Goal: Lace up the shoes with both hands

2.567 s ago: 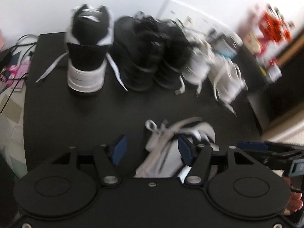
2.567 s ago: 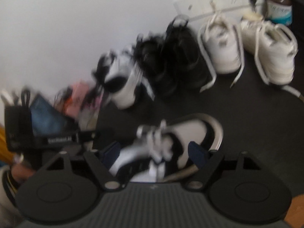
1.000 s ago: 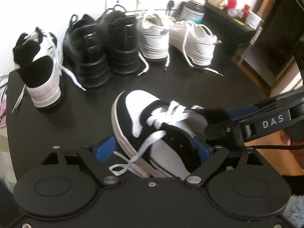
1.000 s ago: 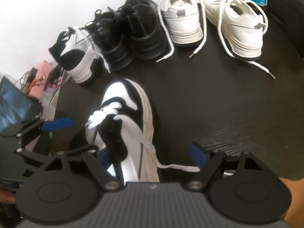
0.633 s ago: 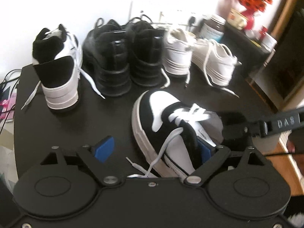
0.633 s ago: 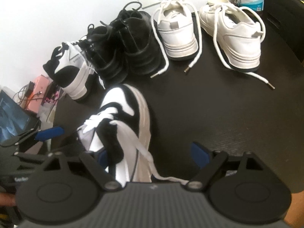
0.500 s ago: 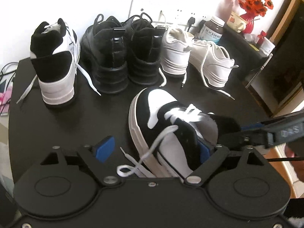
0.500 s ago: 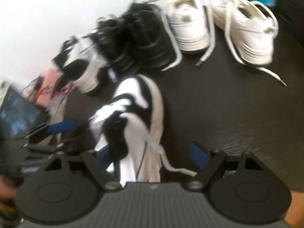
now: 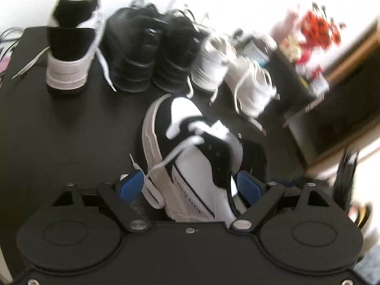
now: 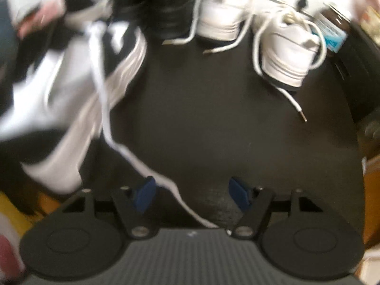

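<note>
Six shoes on my black table (image 9: 59, 130): two black-and-white, two black, two white.

The near black-and-white shoe (image 9: 190, 156) sits between my left gripper's (image 9: 190, 185) wide-spread pads, contact unclear. My right gripper (image 10: 191, 192) is closing with one lace (image 10: 133, 159) running between its pads, not yet pinched.

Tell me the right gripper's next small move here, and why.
Probably finish closing on the white lace. That loose lace trails from the black-and-white sneaker across the table and passes between the pads of the right gripper, whose jaws are closing but not yet pinching it. The left gripper straddles the sneaker, open.
</note>
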{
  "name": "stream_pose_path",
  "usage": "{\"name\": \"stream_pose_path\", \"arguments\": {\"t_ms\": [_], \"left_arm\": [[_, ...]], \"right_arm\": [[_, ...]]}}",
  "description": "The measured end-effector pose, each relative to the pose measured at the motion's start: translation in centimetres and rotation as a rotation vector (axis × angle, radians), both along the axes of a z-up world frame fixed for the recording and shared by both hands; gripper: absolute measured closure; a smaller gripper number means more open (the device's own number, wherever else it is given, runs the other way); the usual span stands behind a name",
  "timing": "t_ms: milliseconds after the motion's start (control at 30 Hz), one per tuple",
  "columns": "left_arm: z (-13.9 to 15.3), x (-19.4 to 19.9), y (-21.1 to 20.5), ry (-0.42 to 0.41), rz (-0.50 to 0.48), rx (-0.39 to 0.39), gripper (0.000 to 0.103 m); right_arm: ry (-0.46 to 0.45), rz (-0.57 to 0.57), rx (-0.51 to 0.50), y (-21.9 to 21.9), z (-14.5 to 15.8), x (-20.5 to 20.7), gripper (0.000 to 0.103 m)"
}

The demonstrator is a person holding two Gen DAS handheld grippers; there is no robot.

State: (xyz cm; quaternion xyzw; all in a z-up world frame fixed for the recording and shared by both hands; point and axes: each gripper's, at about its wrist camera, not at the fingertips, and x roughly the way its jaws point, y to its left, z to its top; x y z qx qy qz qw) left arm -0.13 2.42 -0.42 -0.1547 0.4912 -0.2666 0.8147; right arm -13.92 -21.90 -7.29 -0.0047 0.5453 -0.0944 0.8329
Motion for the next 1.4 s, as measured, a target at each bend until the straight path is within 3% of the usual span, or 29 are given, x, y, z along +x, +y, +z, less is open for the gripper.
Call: {"name": "stream_pose_path", "arguments": {"t_ms": [33,200,300,467,533,600,633,667,700,1000,1233,1300,1367,1400], "left_arm": [[0.0,0.2,0.7,0.012,0.034,-0.029,0.016],[-0.9,1.1,4.3,0.118,0.217,-0.187,0.016],[-1.9,1.7,4.8,0.138,0.257,-0.145,0.016],[-4.3,2.2,3.2,0.19,0.23,-0.044,0.017],[-5.7,2.1,3.1,0.258,0.248,-0.087,0.017],[-6.9,2.1,3.4,0.324,0.288,-0.156,0.017],[-7.4,2.2,3.7,0.35,0.313,-0.186,0.017],[-7.9,2.3,3.9,0.372,0.337,-0.212,0.017],[-8.3,2.3,4.2,0.389,0.361,-0.233,0.017],[-11.8,3.1,4.8,0.546,0.507,-0.423,0.026],[-12.9,3.7,4.3,0.555,0.555,-0.451,0.05],[-13.0,3.7,4.3,0.553,0.555,-0.493,0.063],[-12.8,3.7,4.5,0.542,0.543,-0.513,0.099],[-12.6,3.5,4.6,0.535,0.536,-0.51,0.099]], "right_arm": [[0.01,0.008,-0.015,0.3,-0.4,-0.1,0.045],[0.004,-0.117,0.069,-1.6,-1.1,-0.1,0.099],[-0.036,-0.198,0.135,-3.0,-1.1,0.5,0.1],[-0.116,-0.312,0.131,-4.3,-1.5,2.4,0.1],[-0.147,-0.37,0.133,-4.9,-1.6,2.9,0.099],[-0.174,-0.414,0.138,-5.3,-1.5,3.0,0.091],[-0.183,-0.423,0.144,-5.2,-1.3,2.8,0.084],[-0.193,-0.432,0.15,-5.2,-1.1,2.6,0.068],[-0.203,-0.441,0.156,-5.2,-0.9,2.4,0.064],[-0.344,-0.487,0.252,-4.9,3.3,-0.2,0.064],[-0.396,-0.472,0.277,-4.2,5.5,-0.3,0.064],[-0.408,-0.467,0.291,-3.9,6.0,-0.3,0.063],[-0.417,-0.453,0.3,-3.6,6.5,-0.2,0.063],[-0.422,-0.441,0.302,-3.4,6.8,-0.1,0.063]]}}
